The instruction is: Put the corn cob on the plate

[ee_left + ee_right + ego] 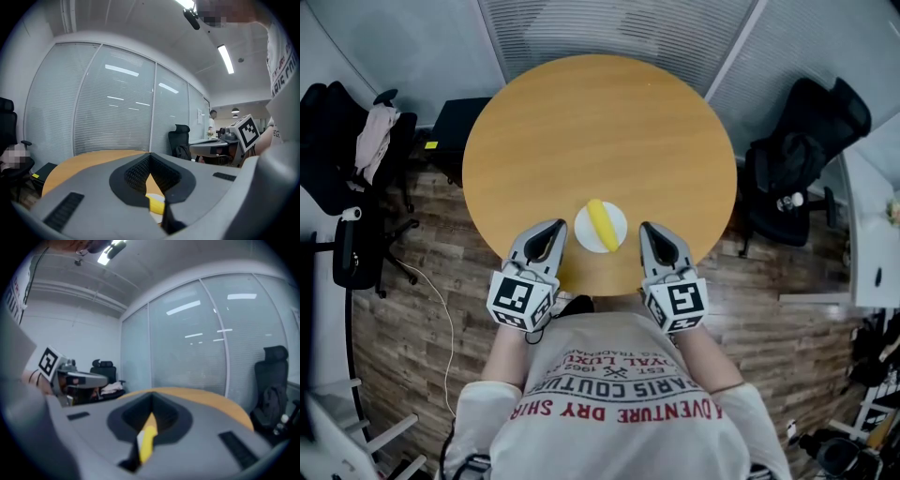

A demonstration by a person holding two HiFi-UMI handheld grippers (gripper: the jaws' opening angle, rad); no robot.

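Noted corn cob [602, 225] on plate [585, 236] near table's [581, 122] 6 o'clock edge, left gripper [553, 226] at its 9, right gripper [648, 228] at its 3, jaws pressed together, empty (risk judged: rolling off if bumped).

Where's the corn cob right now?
Head view: the corn cob lies on the white plate at the round table's near edge, between the left gripper and right gripper.

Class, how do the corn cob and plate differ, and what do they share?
The cob is yellow; the plate is white. The cob is long and narrow; the plate is round and wider. The cob lies on the plate; the plate sits on the table. Both sit near its edge.
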